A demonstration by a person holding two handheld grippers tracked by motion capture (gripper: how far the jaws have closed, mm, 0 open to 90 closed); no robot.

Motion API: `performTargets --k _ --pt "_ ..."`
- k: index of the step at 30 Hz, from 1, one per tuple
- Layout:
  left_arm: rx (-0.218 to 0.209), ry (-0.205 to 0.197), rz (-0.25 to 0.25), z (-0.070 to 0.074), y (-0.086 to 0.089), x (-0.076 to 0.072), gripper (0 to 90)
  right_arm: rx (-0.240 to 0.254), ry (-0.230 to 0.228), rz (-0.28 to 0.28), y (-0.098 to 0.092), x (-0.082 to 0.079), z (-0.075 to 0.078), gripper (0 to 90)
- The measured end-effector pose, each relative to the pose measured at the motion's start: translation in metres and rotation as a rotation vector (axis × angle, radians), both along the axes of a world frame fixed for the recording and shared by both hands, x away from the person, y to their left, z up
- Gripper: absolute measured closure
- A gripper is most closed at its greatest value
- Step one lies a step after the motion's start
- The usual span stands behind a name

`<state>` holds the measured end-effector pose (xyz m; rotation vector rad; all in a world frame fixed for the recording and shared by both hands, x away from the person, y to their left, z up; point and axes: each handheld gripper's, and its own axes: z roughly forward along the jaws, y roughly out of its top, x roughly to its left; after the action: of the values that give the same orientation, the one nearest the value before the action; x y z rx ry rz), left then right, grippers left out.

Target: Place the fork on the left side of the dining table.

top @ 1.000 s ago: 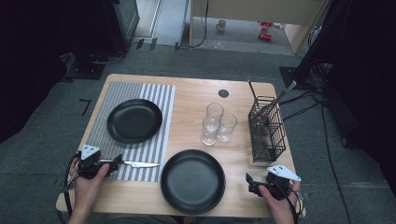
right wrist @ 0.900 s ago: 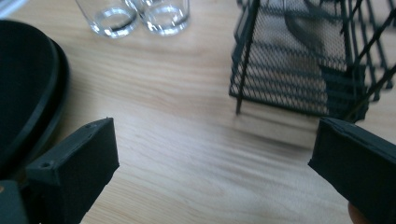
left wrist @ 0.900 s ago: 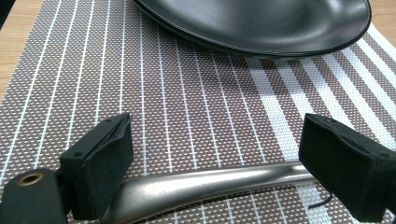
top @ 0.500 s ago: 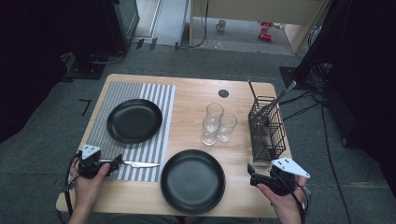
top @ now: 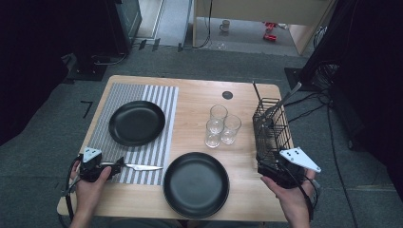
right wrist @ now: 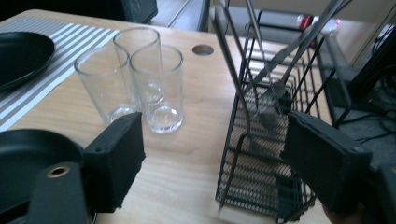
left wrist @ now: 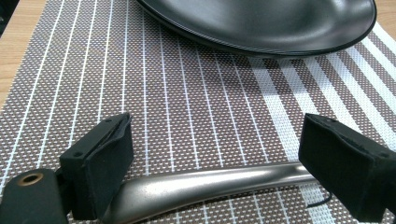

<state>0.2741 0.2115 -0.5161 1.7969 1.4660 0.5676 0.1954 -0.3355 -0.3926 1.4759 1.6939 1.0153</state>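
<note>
**Table setting under way: knife at the mat, cutlery still in the rack**

High view: the left gripper (top: 118, 165) sits at seven o'clock on the worktop (top: 197, 102), on the near edge of the striped placemat (top: 164, 123). Its jaws stand around the handle of a knife (top: 141, 167), whose blade points toward three o'clock along the mat's near edge. A black plate (top: 137, 122) already lies on the mat at ten o'clock. A second black plate (top: 196, 184) rests on bare wood at six o'clock with no mat under it. Three glasses (top: 219, 126) cluster near the centre. The right gripper (top: 268, 167) is raised at four o'clock, just by the near end of the wire cutlery rack (top: 271, 130), from which utensil handles stick up.

Left gripper view: the knife handle (left wrist: 205, 184) lies flat on the mat between the two jaws. They stand wide, and the right pad is clear of the metal, so this reads as an open, unclenched stance rather than a grip. The mat plate's rim (left wrist: 261, 39) lies at twelve o'clock.

Right gripper view: the jaws have just been closing yet remain apart with nothing between them. The rack (right wrist: 261, 140) with its utensils is ahead at one o'clock, the glasses (right wrist: 140, 79) at eleven.

Judged from this, one place has a plate and knife; the remaining cutlery, the glasses and the second setting look still to do.
</note>
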Motion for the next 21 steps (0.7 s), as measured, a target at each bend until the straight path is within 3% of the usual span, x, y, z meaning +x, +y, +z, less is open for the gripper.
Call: performTargets --k 8,16,21 --pt "-0.007 0.001 -0.002 0.0 0.001 0.0 10.7 -0.044 -0.037 0.004 0.004 0.015 0.006 26.2" --pt "0.01 -0.002 -0.001 0.0 -0.001 0.0 10.7 -0.025 -0.023 0.006 0.003 0.032 0.003 31.2" --pt "0.013 -0.003 0.002 0.0 -0.001 0.0 10.7 -0.041 -0.031 -0.009 0.004 0.04 0.0 37.2"
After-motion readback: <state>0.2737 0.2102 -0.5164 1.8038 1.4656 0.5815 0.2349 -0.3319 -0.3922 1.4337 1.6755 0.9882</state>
